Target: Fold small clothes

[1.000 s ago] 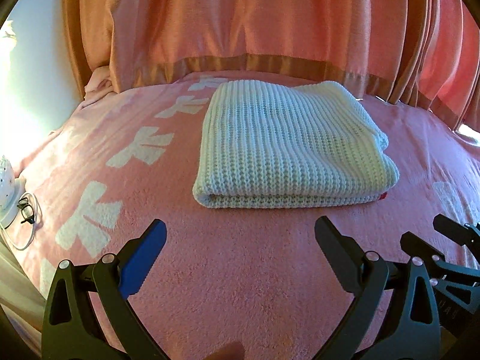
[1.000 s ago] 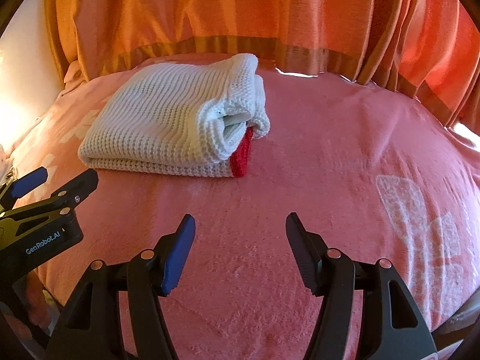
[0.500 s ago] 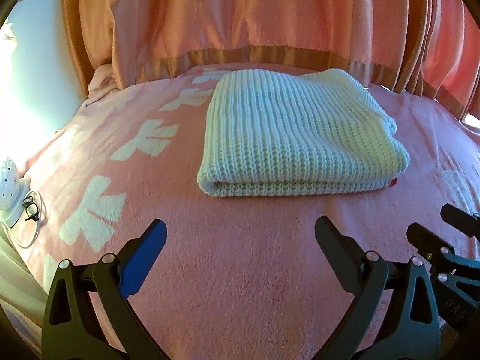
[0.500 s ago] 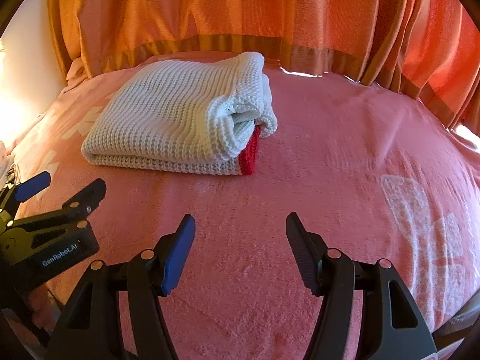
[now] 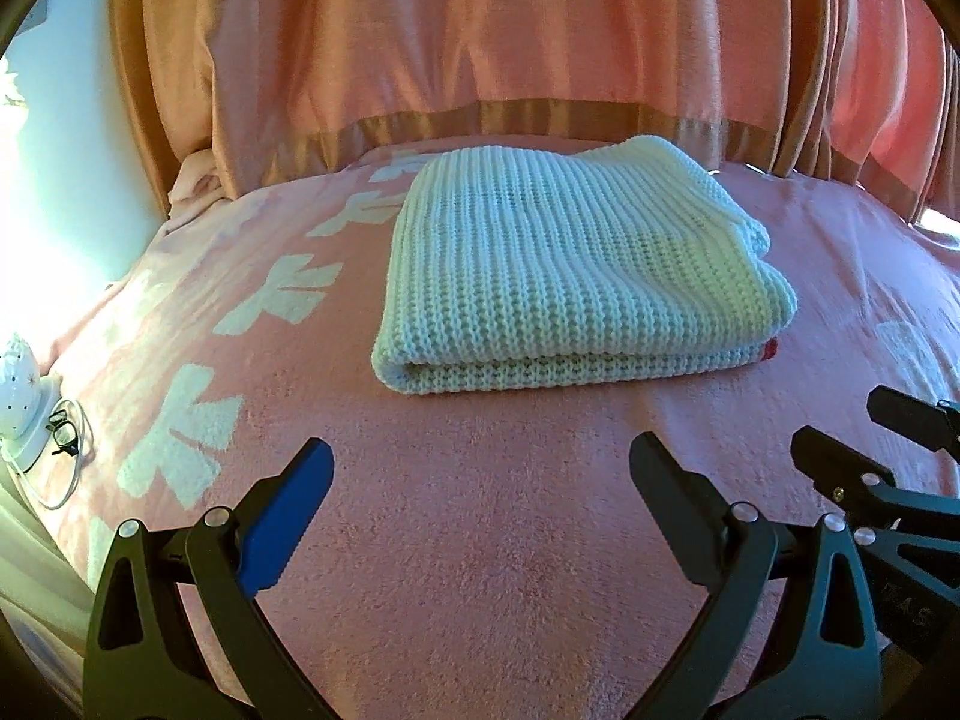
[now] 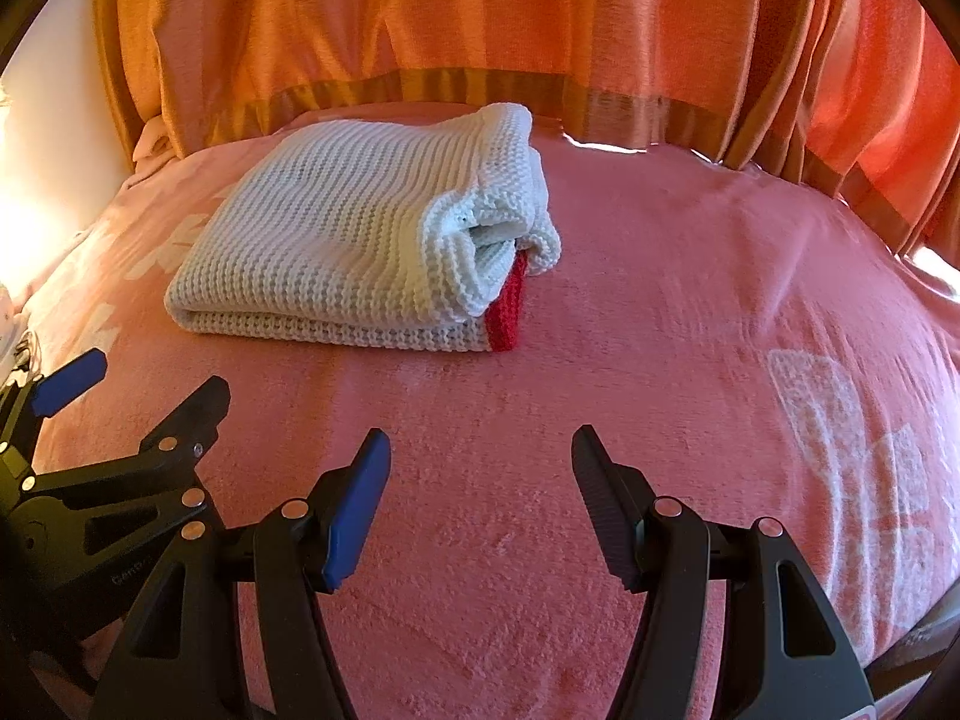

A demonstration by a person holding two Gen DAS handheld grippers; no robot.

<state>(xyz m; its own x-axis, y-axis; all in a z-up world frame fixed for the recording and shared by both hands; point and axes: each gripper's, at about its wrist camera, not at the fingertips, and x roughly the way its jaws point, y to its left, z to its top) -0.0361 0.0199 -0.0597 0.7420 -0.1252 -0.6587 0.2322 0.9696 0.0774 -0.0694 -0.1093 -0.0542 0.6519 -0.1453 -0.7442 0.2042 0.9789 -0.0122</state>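
The white knit (image 5: 570, 276) lies folded on the blanket (image 5: 480, 510), red edge (image 6: 507, 306) showing; the left gripper (image 5: 480, 480) and right gripper (image 6: 480, 480) gape wide, holding nothing.

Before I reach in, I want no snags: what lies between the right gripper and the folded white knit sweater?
Only bare pink fleece blanket lies between the right gripper and the folded white knit sweater, as the right wrist view shows.

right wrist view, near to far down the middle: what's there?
right gripper open → bare pink blanket → folded white knit with red trim → orange curtain.
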